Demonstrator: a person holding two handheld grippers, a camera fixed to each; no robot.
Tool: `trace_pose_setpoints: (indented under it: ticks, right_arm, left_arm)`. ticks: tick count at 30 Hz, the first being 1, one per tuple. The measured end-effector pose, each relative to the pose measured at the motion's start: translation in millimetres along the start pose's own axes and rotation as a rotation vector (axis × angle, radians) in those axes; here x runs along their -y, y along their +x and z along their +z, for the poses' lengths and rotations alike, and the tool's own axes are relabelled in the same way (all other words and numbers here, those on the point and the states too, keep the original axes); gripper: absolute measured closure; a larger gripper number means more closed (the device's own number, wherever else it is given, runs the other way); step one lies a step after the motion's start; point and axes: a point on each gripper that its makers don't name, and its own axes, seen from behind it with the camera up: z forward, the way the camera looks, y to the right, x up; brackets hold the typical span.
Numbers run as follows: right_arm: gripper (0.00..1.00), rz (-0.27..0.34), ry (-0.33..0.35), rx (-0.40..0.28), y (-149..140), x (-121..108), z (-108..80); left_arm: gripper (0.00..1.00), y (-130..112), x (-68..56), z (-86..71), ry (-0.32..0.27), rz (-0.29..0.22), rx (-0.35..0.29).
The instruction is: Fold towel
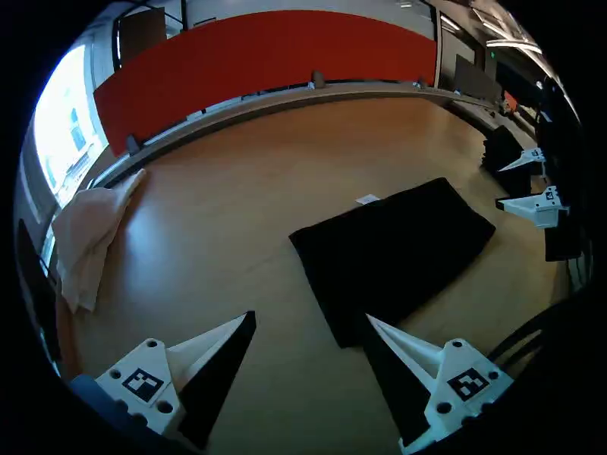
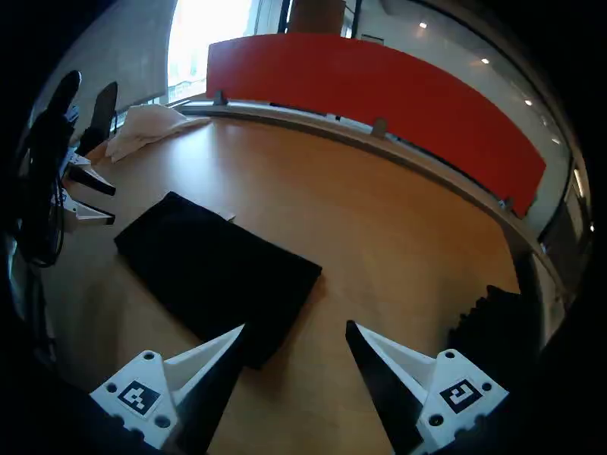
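Hovering wide open and empty: left tool (image 1: 309,316) and right tool (image 2: 296,326).
Just ahead of both, the black towel (image 1: 394,250) lies flat on the wooden surface (image 1: 250,197); pinching only one layer, or lifting unevenly, would likely skew the fold.

A plain black towel (image 1: 391,254) is showing dark against a honey-brown wooden table (image 1: 250,197). A red partition (image 1: 265,57) is glowing behind, a cream cloth (image 1: 87,227) is lying pale, and the white left gripper (image 1: 309,317) and right gripper (image 2: 296,326) are wearing black-and-white square markers (image 1: 144,381).
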Motion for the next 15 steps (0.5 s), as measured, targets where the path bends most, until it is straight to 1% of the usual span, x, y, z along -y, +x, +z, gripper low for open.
trace_pose_setpoints:
  ticks: [3, 9, 15]
  right_arm:
    - [0.06, 0.005, 0.003, -0.003, -2, 1, -3.3]
    - [0.06, -0.007, 0.011, -0.007, -2, 2, -3.7]
    - [0.07, -0.031, 0.033, -0.011, 1, 6, -4.0]
  left_arm:
    - [0.03, -3, -1.7, -2.8, -0.001, -0.003, 0.001]
    - [0.03, -6, -1.8, -6.9, 0.01, -0.011, -0.004]
    - [0.03, -9, -0.8, -14.5, 0.027, -0.045, -0.018]
